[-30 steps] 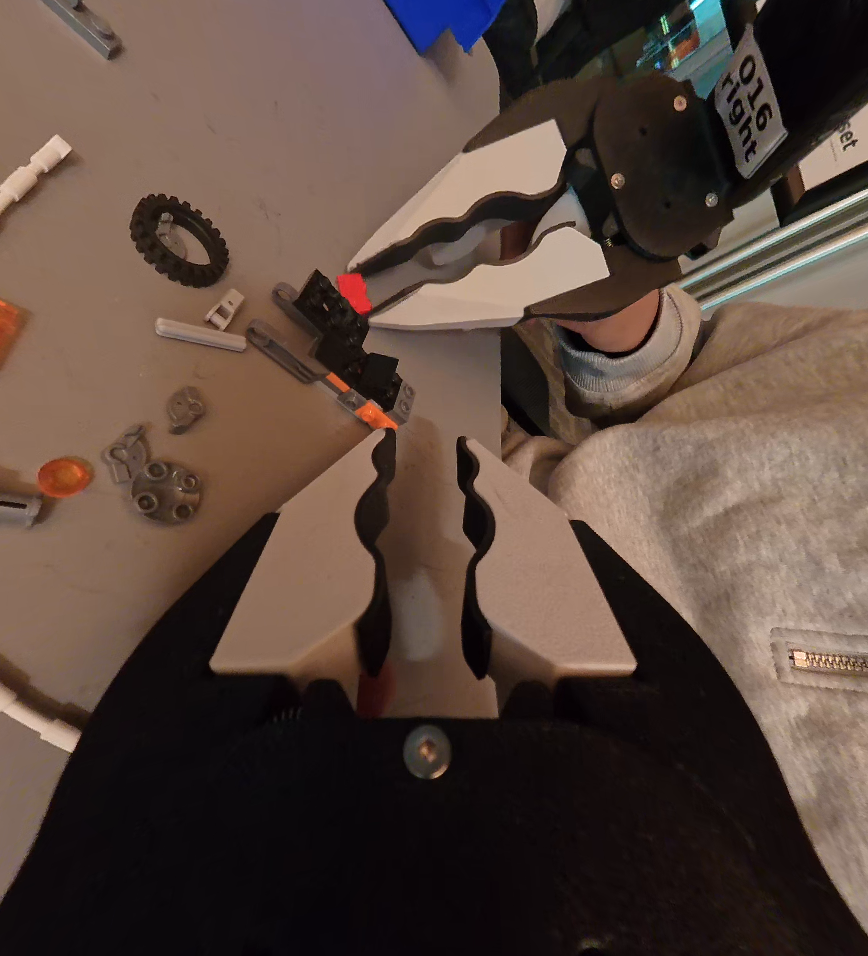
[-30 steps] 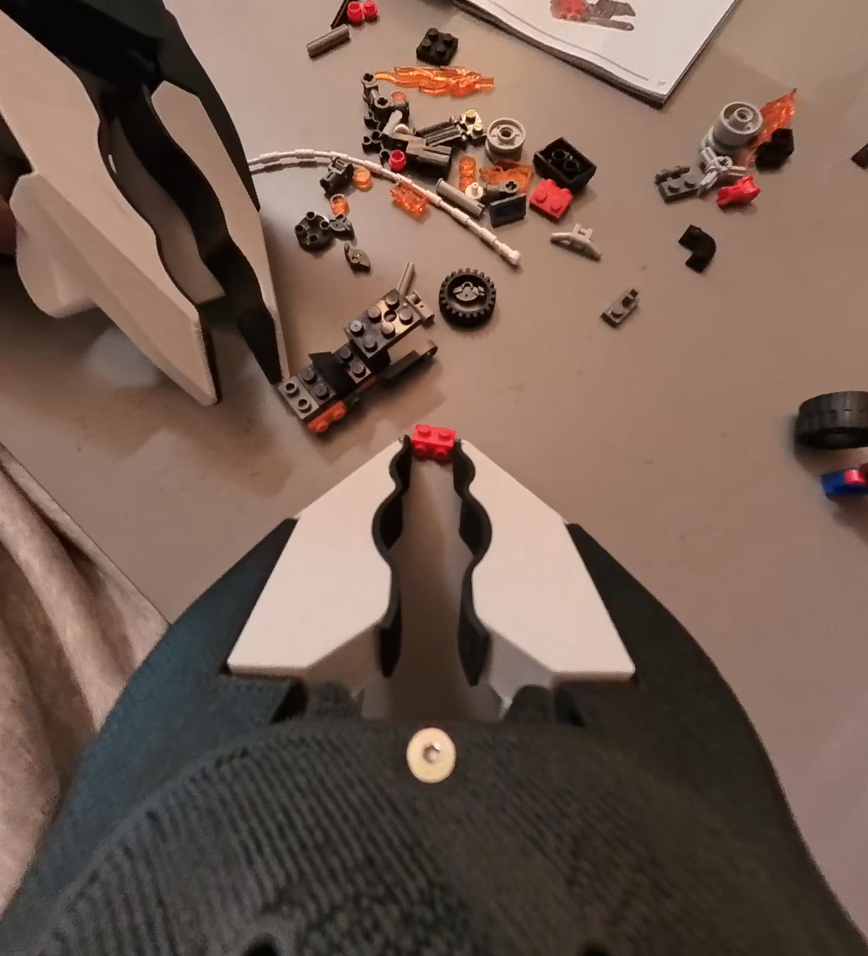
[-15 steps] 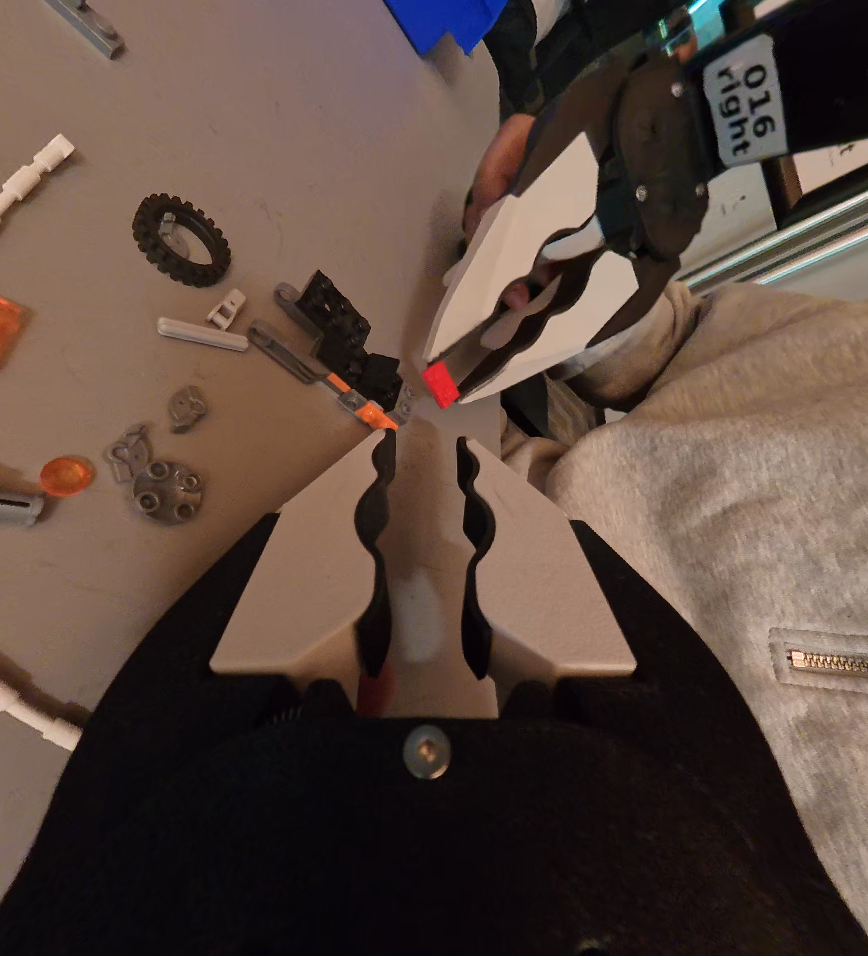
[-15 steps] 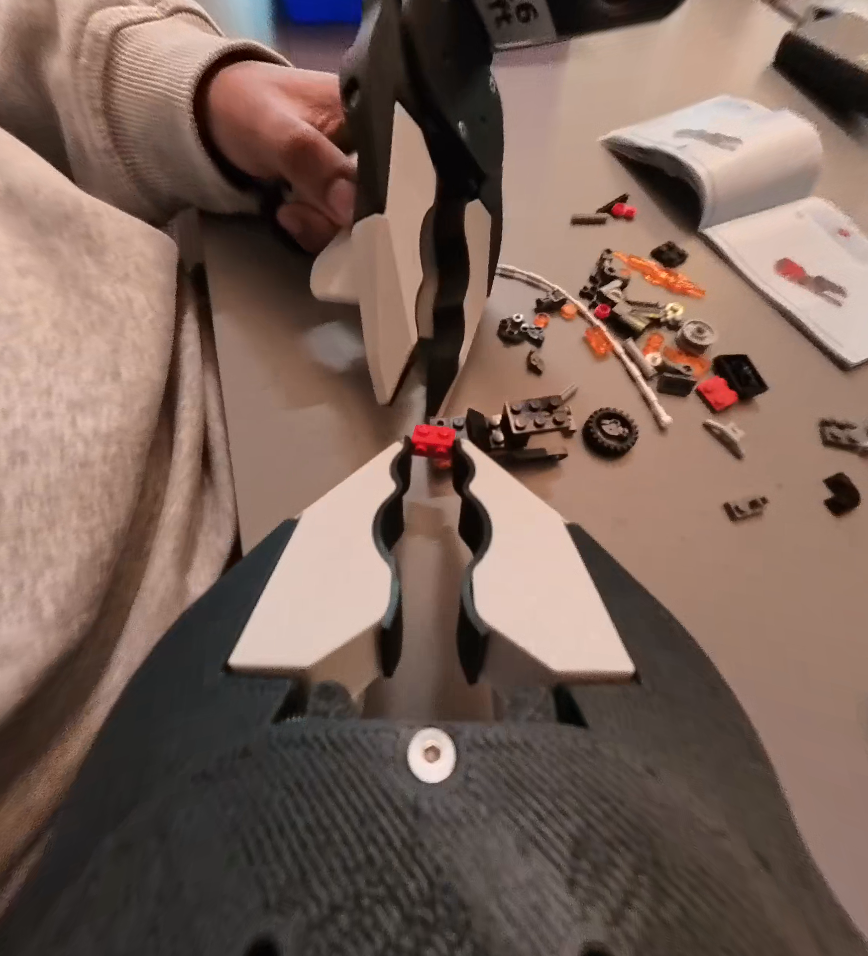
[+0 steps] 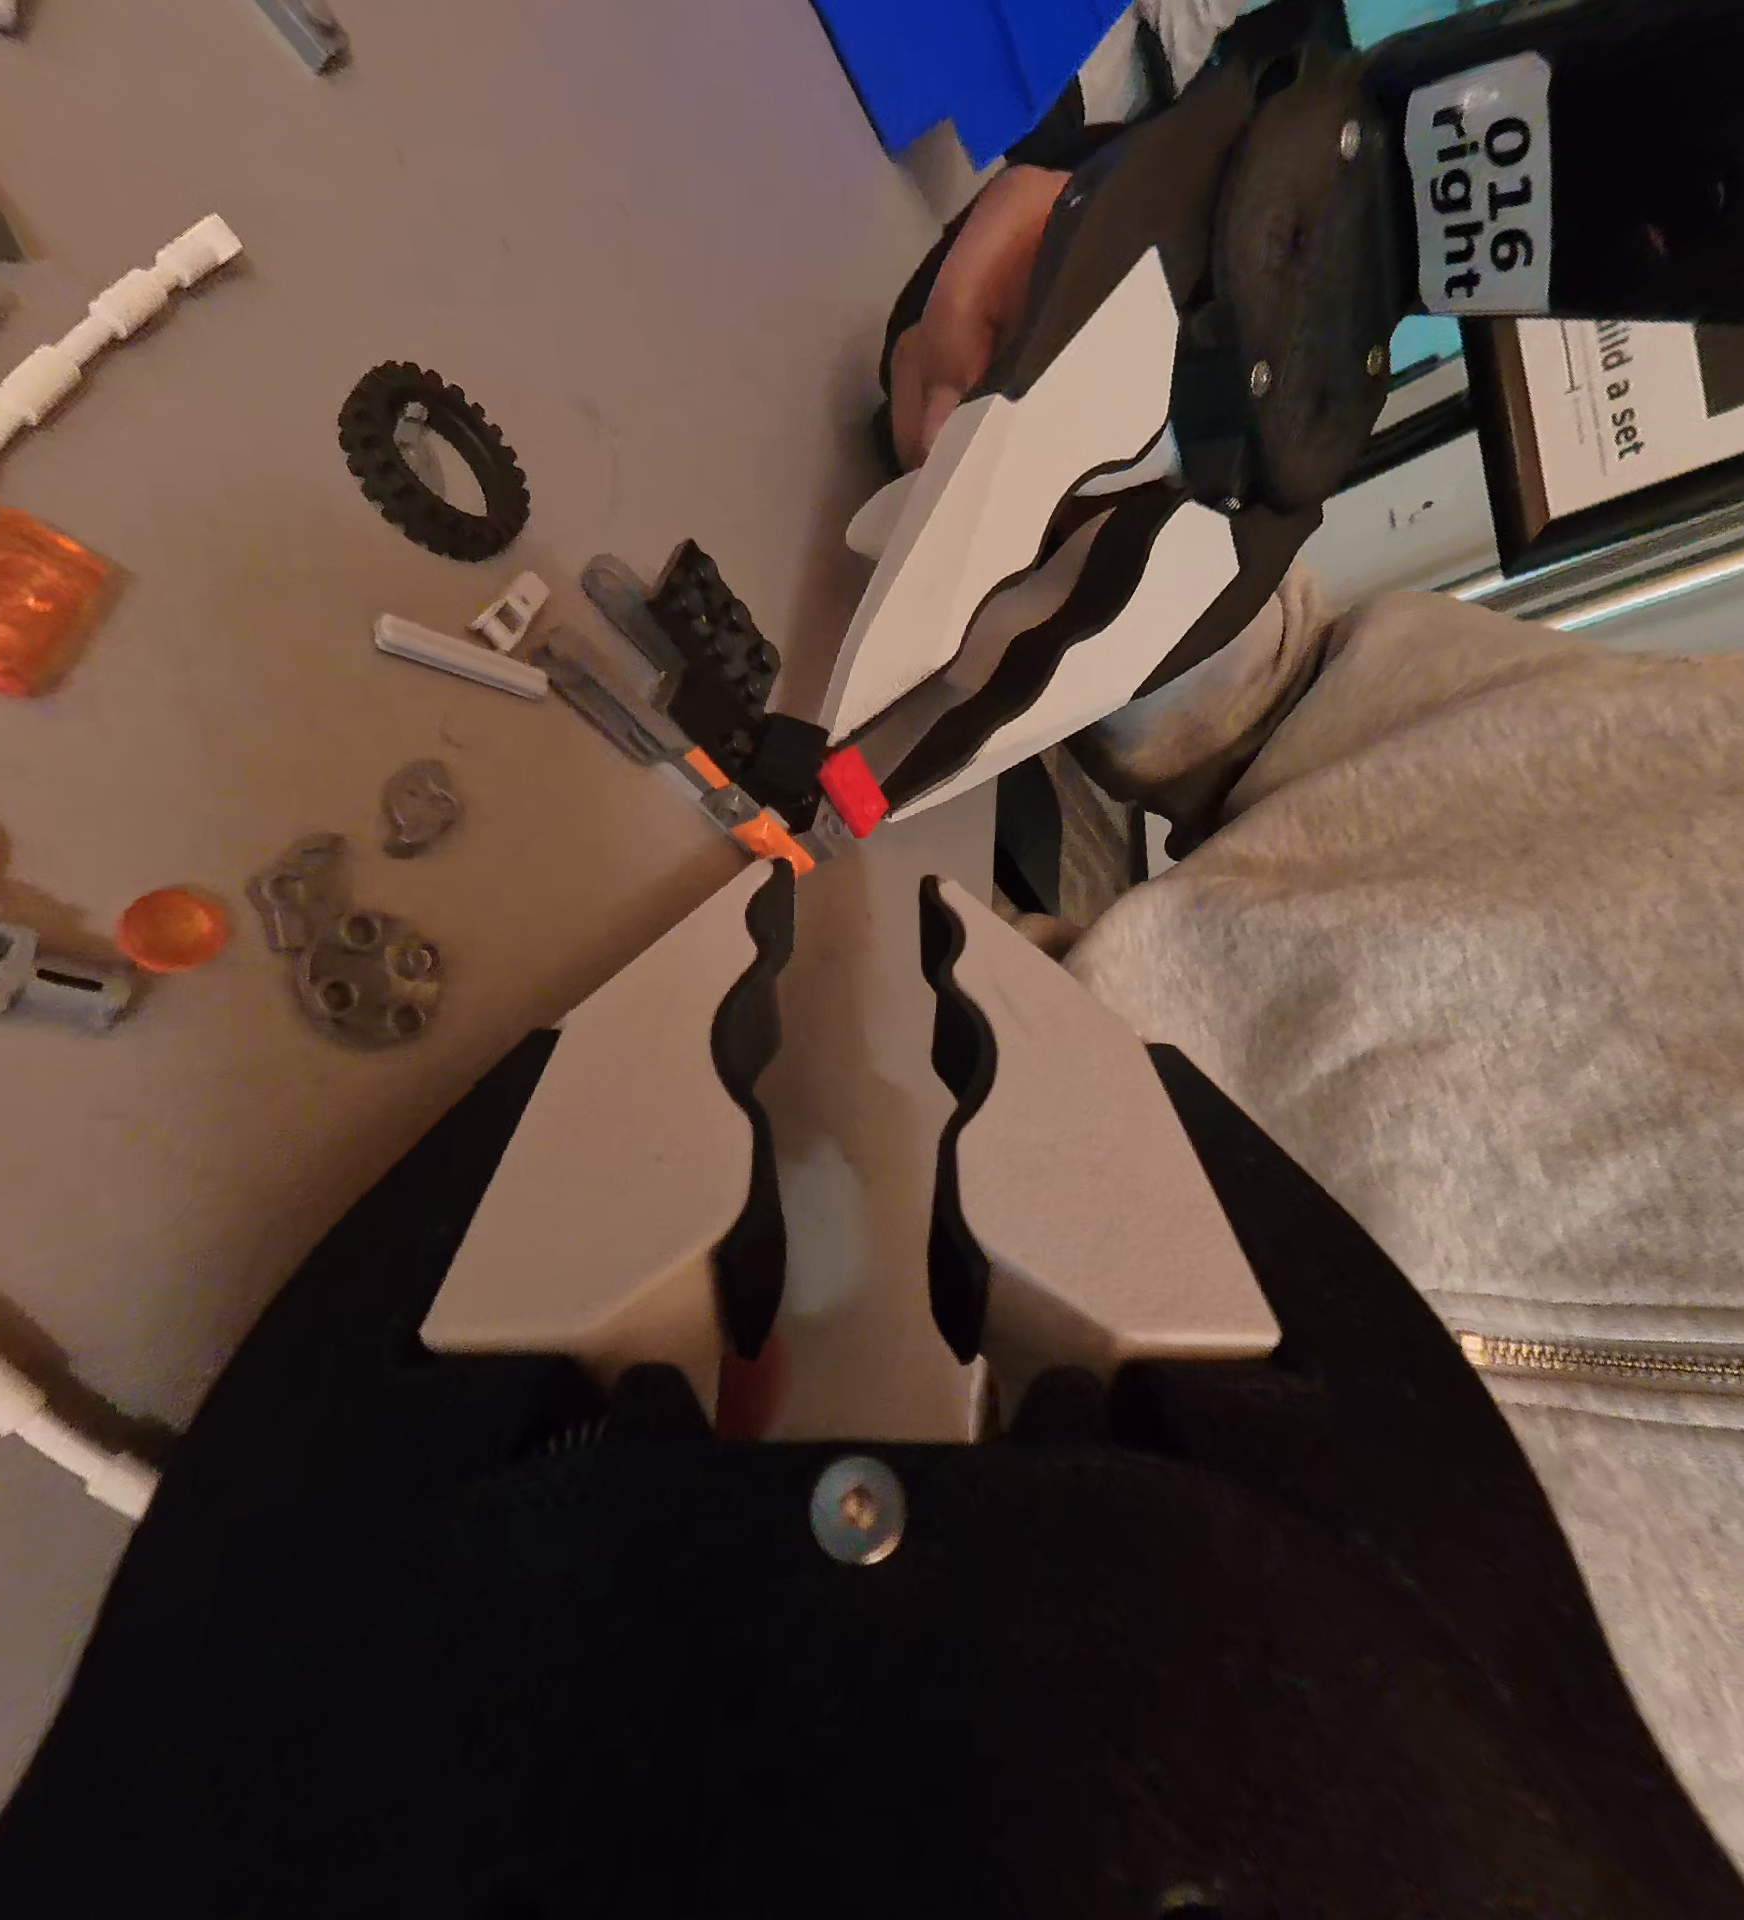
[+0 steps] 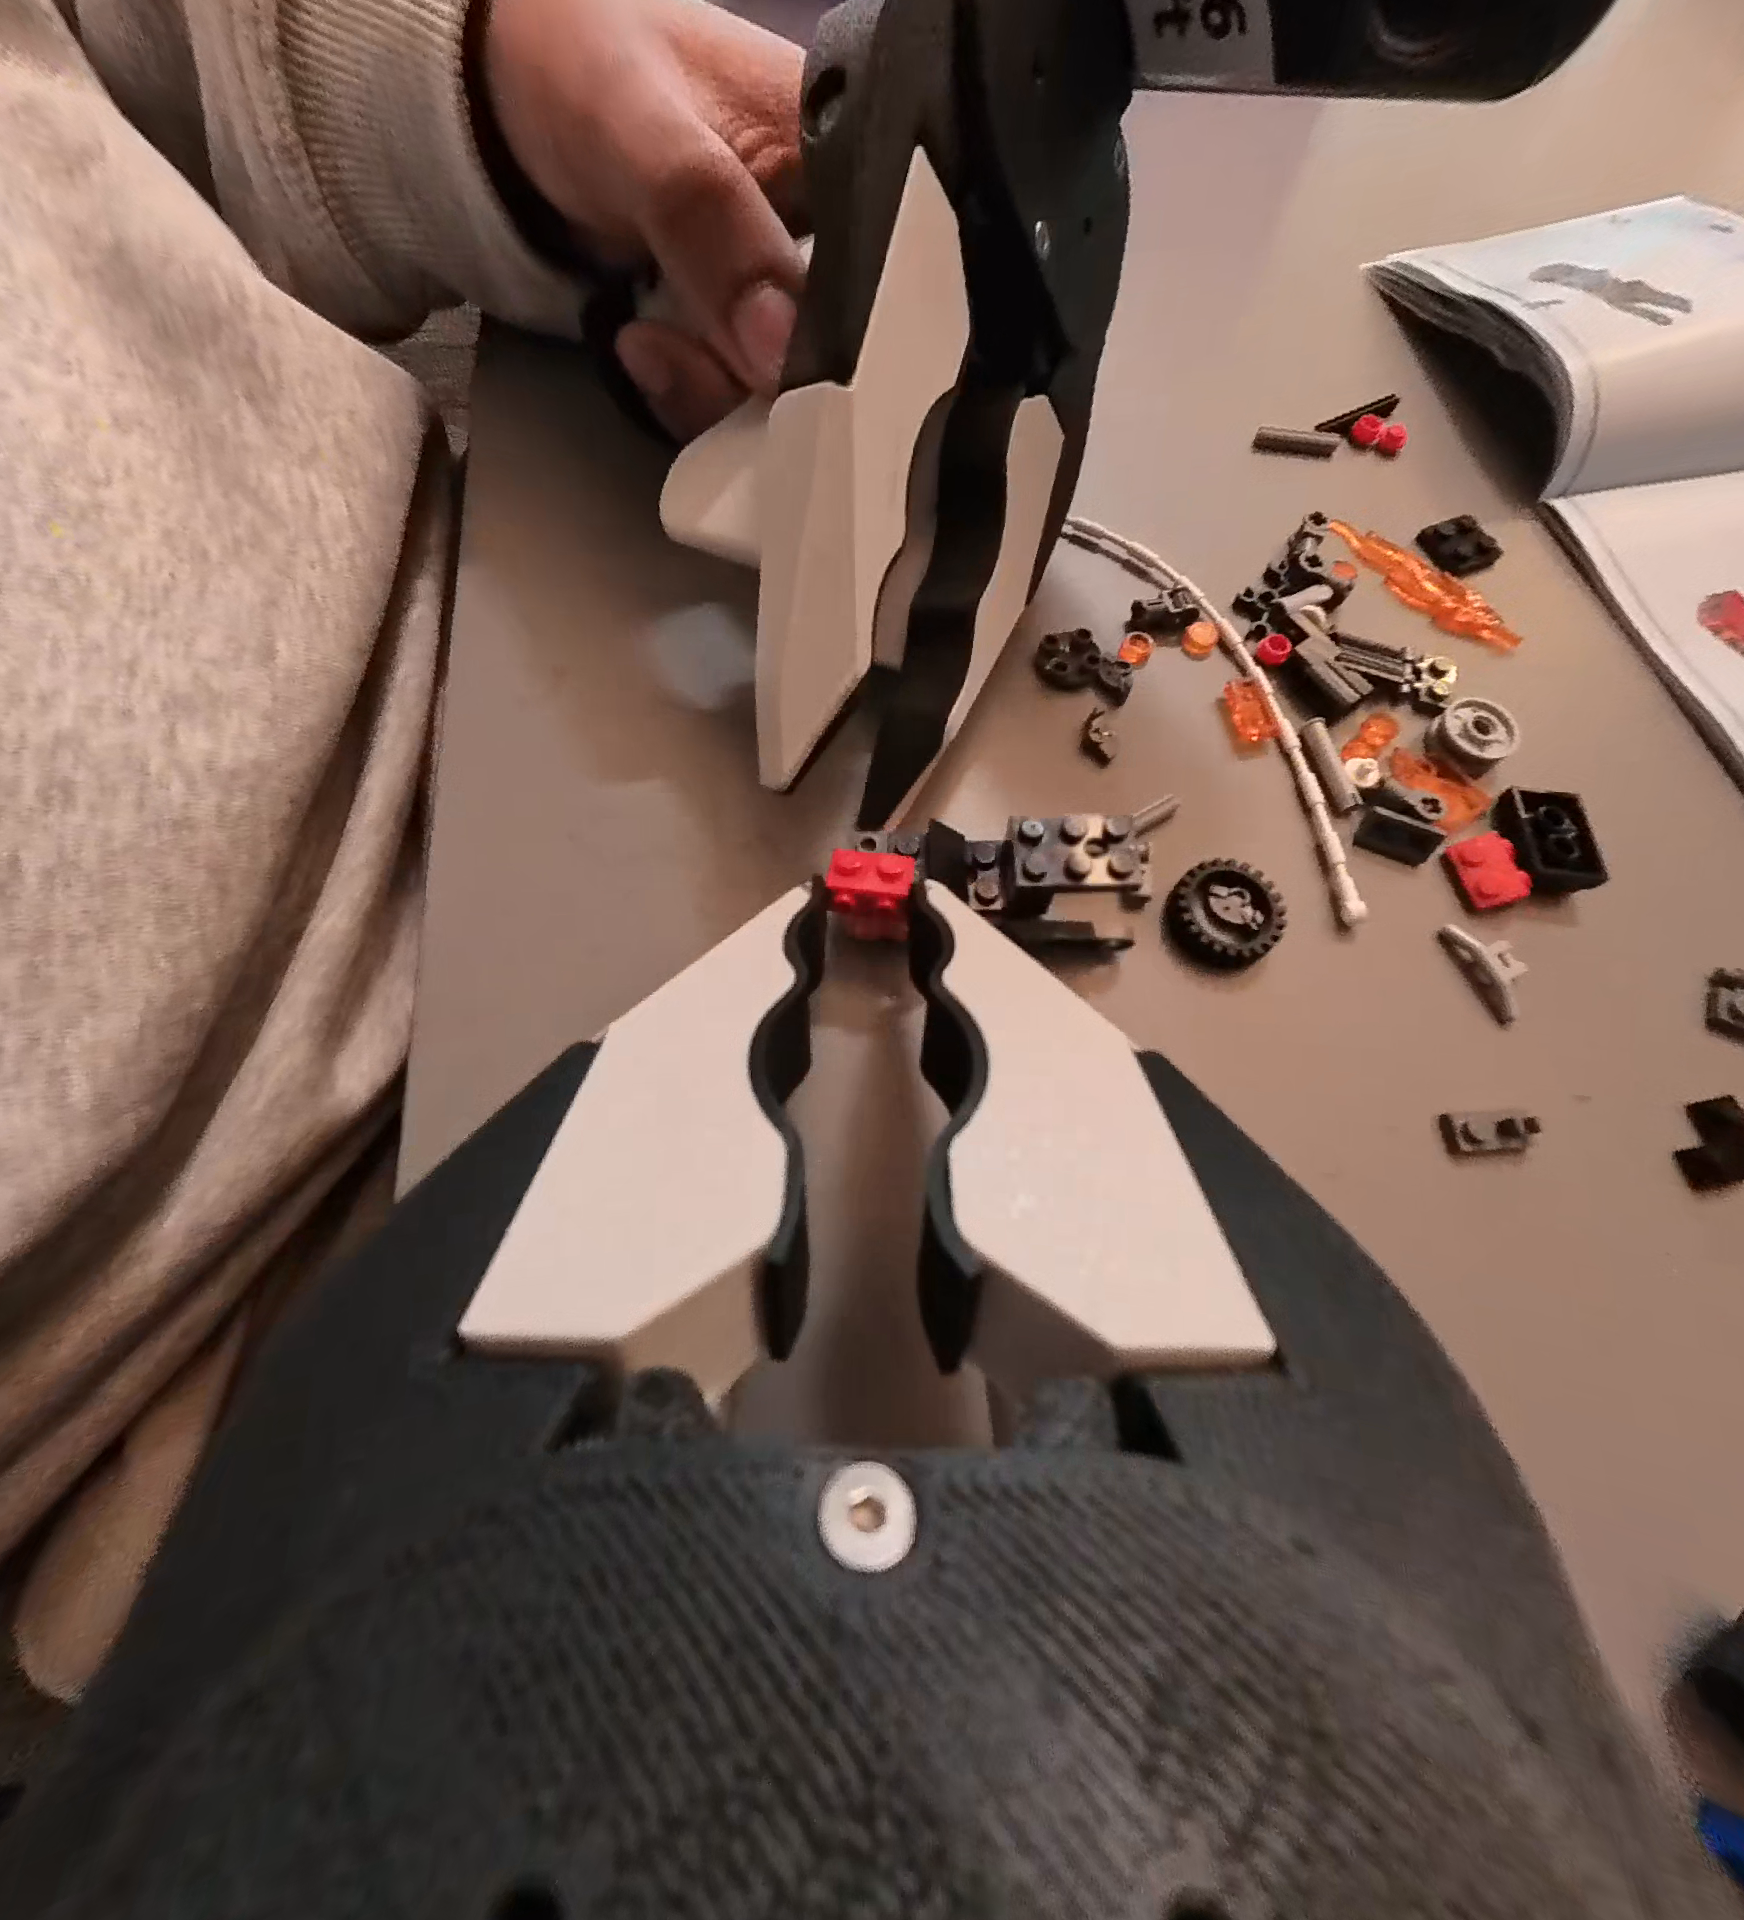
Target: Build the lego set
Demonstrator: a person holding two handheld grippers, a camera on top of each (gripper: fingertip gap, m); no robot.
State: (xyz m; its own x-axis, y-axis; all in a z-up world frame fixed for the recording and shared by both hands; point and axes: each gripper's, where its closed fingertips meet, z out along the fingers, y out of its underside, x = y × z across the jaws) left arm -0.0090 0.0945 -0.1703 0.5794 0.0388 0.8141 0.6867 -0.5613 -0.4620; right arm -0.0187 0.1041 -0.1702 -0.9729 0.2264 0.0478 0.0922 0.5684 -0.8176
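A partly built black lego assembly [image 5: 717,665] with an orange end lies on the grey table near its edge; it also shows in the right wrist view [image 6: 1055,857]. My right gripper [image 6: 866,896] is shut on a small red brick [image 6: 870,881] and holds it against the assembly's near end. In the left wrist view the red brick [image 5: 852,795] sits at the tips of the right gripper [image 5: 863,805]. My left gripper [image 5: 850,881] is open and empty, one fingertip [image 5: 772,883] at the assembly's orange end. It stands tip-down in the right wrist view [image 6: 883,790].
A small black tyre [image 5: 432,462] [image 6: 1223,914] lies beside the assembly. A pile of loose parts [image 6: 1367,675], a white chain piece [image 6: 1294,748] and an open instruction booklet [image 6: 1678,343] lie farther off. The person's grey sweatshirt [image 5: 1419,987] is at the table edge. The tips of both grippers are at nearly the same place.
My right gripper has swung round with the red brick, from the assembly's far side to its end by the table edge. The left gripper has stayed open and almost still.
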